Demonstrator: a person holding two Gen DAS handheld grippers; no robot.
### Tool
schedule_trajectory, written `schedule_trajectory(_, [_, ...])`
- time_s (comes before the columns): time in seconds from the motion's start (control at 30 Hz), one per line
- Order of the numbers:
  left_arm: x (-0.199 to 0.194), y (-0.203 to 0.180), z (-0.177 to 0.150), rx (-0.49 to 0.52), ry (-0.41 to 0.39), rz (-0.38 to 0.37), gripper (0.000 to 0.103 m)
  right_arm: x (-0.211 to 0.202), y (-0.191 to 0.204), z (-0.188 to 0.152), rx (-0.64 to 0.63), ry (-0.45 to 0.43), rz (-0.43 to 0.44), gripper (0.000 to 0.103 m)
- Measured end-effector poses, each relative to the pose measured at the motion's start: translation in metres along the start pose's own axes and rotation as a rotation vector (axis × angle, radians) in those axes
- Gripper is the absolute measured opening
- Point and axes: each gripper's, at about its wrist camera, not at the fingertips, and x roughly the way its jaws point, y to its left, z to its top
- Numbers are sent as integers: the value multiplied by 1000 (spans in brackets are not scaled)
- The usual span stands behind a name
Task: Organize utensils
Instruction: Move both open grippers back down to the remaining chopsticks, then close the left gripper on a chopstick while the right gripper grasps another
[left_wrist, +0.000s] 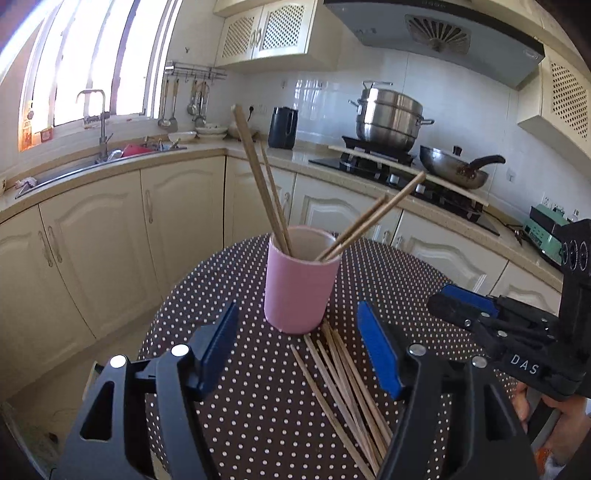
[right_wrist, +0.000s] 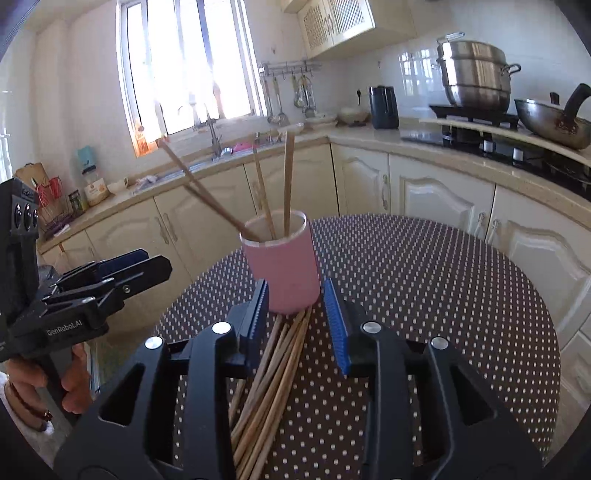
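A pink cylindrical cup stands upright on the round table, which wears a dark brown cloth with white dots. Four wooden chopsticks lean inside the cup, two towards one side of the rim and two towards the other. A loose bundle of chopsticks lies flat on the cloth, its far ends touching the base of the cup.

The left gripper has its blue-padded jaws wide apart, with nothing between them; the cup sits just beyond. The right gripper has its jaws narrowly apart above the lying bundle, the pads clear of the sticks.

The near ends of the bundle are hidden under the gripper bodies. How many sticks lie in it is hard to count, since they overlap.
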Motion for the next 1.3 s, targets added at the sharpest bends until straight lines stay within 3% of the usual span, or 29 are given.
schedule_trajectory(0.1, [17,-2,-12,8,109,31,66,7,-2,-12,7,64,3,43])
schedule_trajectory(0.3, [55,-10,-34,13,350,68,66,23,-5,-32,27,201,7,43])
schedule_trajectory(0.53, [85,-23,-53,41,498,114,66,33,-13,-44,69,285,9,43])
schedule_trajectory(0.83, [101,-30,-64,64,512,138,65,42,-19,-51,77,331,9,43])
schedule_trajectory(0.9, [101,-31,-64,71,508,107,55,45,-19,-51,78,345,9,43])
schedule_trajectory(1.07, [97,-29,-61,58,516,60,46,56,-16,-52,68,407,9,43])
schedule_trajectory(1.1, [98,-28,-62,59,524,76,37,58,-14,-52,66,421,10,43])
schedule_trajectory(1.17, [96,-29,-60,95,523,116,30,63,-14,-53,73,448,7,43])
schedule_trajectory(1.3, [92,-36,-59,110,521,140,30,73,-15,-54,103,482,25,43])
